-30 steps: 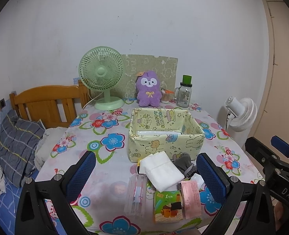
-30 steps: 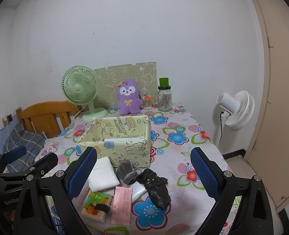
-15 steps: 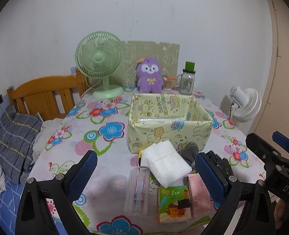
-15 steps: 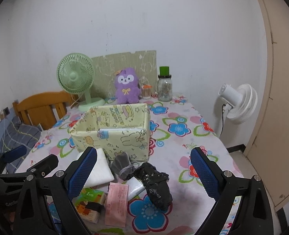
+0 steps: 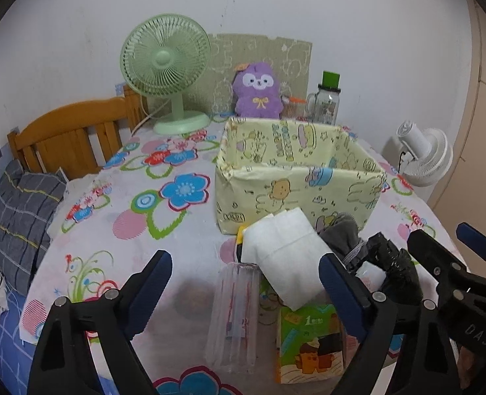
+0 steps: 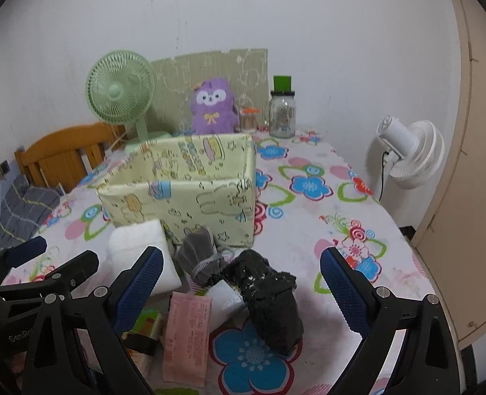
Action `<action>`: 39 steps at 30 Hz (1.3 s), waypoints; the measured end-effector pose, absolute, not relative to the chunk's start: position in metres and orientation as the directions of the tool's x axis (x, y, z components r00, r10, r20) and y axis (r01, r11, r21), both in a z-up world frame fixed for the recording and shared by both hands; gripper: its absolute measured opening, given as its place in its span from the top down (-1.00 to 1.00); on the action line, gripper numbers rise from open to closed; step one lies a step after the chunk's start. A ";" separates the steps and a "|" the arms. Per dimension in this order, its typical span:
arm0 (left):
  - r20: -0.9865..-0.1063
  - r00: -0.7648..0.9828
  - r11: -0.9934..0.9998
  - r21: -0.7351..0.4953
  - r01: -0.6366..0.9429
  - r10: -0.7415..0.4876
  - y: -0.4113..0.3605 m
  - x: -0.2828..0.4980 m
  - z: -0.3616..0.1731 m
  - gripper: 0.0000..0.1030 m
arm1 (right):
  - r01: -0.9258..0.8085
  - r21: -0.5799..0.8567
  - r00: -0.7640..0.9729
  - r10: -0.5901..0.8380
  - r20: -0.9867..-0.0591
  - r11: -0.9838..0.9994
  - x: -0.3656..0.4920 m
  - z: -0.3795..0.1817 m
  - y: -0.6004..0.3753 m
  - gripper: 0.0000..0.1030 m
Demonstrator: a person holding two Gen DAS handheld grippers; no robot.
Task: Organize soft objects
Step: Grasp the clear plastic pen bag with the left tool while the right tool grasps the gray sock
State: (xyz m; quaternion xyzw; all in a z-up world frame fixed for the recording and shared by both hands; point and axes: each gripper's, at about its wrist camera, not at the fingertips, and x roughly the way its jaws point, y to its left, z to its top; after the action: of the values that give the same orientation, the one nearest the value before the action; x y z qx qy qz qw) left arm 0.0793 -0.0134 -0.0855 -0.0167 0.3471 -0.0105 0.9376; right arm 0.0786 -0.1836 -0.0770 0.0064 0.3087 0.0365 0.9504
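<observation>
Both grippers hang above the flowered tablecloth [image 5: 183,194]. The left gripper [image 5: 246,283], jaws closing on nothing, frames a folded white cloth [image 5: 285,256]. The right gripper [image 6: 243,283], spread wide and empty, frames a crumpled black bag [image 6: 272,299] and grey glove [image 6: 200,253] before the pale yellow cartoon-print box [image 6: 193,194].

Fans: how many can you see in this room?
2. A mint-green plastic desk fan stands at the table's far left, beside the purple plush toy; a white round fan stands off the table's right edge.
</observation>
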 end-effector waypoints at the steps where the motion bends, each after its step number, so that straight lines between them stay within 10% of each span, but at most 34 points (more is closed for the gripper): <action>1: -0.657 0.754 0.999 -0.034 0.008 -0.028 -0.014 0.080 -0.088 -0.74 | -0.066 0.035 0.802 0.074 -0.592 0.997 0.081 -0.080 -0.183 -0.89; 26: -0.752 0.659 1.000 0.017 -0.004 0.015 -0.006 0.107 -0.131 -0.45 | -0.123 0.033 0.735 0.113 -0.669 0.992 0.122 -0.112 -0.150 -0.63; 39: -0.800 0.599 0.999 -0.018 0.033 -0.034 -0.010 0.122 -0.151 0.29 | -0.128 0.047 0.698 0.124 -0.705 0.991 0.151 -0.131 -0.144 -0.47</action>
State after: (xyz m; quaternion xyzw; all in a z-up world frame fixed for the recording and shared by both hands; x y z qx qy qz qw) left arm 0.1223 -0.0098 -0.1511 -0.0006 0.4473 -0.0187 0.8942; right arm 0.1507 -0.1440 -0.1311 -0.0030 0.3822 0.0684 0.9215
